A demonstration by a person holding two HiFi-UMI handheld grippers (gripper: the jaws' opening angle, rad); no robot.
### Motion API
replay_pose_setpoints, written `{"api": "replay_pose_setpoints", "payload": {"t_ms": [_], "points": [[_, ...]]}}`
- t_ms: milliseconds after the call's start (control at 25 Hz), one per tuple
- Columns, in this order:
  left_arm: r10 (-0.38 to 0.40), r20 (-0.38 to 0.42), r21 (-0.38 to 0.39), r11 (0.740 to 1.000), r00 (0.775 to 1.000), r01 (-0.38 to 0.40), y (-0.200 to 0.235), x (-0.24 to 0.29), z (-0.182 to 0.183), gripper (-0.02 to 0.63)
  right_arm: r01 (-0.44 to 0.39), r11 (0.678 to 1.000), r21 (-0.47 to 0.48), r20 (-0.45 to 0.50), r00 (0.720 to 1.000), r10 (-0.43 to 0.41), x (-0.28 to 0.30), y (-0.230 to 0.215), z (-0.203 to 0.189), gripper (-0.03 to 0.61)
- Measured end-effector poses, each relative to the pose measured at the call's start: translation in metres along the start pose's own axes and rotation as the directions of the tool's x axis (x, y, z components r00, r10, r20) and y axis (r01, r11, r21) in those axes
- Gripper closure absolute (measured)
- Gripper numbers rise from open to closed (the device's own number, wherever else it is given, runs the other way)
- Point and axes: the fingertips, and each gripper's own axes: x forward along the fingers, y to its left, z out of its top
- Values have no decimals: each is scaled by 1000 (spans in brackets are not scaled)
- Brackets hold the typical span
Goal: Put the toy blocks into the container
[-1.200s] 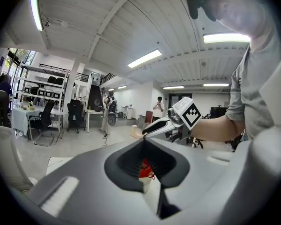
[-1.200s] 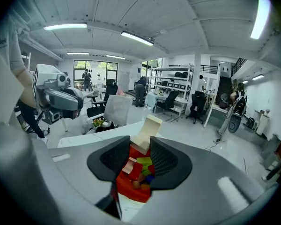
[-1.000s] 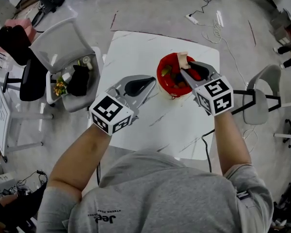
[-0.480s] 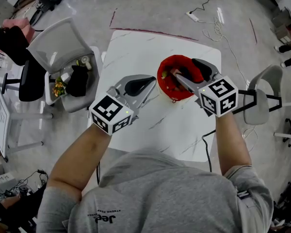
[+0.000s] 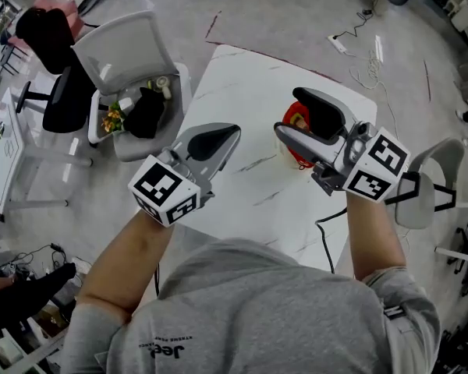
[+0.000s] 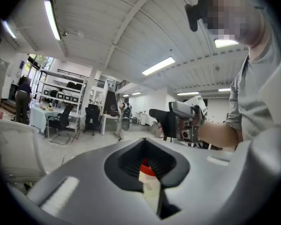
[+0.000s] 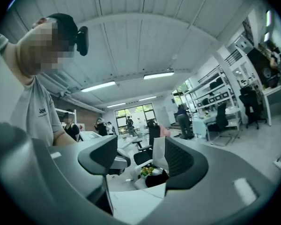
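On the right half of the white table [image 5: 242, 92] stands the red container [image 5: 295, 123], largely hidden behind my right gripper [image 5: 288, 111]; its contents cannot be made out. That gripper hovers above the container, and its jaws have just been opening, with nothing between them. In the right gripper view the right gripper [image 7: 140, 161] shows a wide empty gap. My left gripper [image 5: 232, 131] is shut and empty above the table's middle, left of the container. In the left gripper view a sliver of the red container [image 6: 148, 169] shows through the hollow between the closed jaws, and the right gripper [image 6: 175, 123] is seen beyond.
A grey chair [image 5: 117, 53] carrying a black bag and flowers [image 5: 140, 111] stands against the table's left side. Another grey chair [image 5: 425, 197] is at the right. A black cable [image 5: 327, 236] hangs over the table's near right edge. A power strip [image 5: 345, 44] lies on the floor.
The right gripper held a pale block over the red container, lowered it in, opened and rose away empty. The left gripper shifted slightly and stayed shut.
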Motion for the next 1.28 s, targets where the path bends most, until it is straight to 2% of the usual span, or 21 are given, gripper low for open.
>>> {"api": "replay_pose_setpoints", "payload": {"t_ms": [80,200,360,440,600,760,800,920,1040,1160,1280], "points": [[86,31,-14,996,996,-86,12,-37,5,555,-96,995,-39,-14,995,96,28,27,0,272],[227,67,-12,974,972,-227,25,-103,11,555,-224,972,-79,-60,974,219,72,68,-7,272],[382,106,-18,924,918,-383,34,-200,17,555,-344,935,-90,-110,936,334,125,127,-18,272],[462,123,-34,886,878,-462,32,-253,14,555,-407,909,-89,-132,909,394,151,161,-26,272],[637,160,-61,769,754,-637,13,-364,5,555,-553,826,-111,-190,828,528,202,240,-47,272],[755,176,-89,651,632,-754,-20,-465,-4,555,-632,767,-110,-235,766,598,241,317,-72,276],[779,177,-93,622,602,-778,-31,-488,-7,555,-646,755,-107,-242,754,611,249,336,-78,294],[837,182,-103,538,516,-837,-68,-554,-21,555,-684,723,-102,-261,719,644,265,396,-103,423],[889,186,-128,445,419,-886,-109,-613,-38,555,-736,670,-98,-294,664,688,276,459,-130,501],[929,178,-165,353,324,-921,-151,-668,-56,555,-783,613,-101,-330,608,722,281,518,-159,548],[952,171,-193,286,255,-938,-185,-712,-70,555,-806,583,-103,-349,579,737,283,567,-184,575]]}}
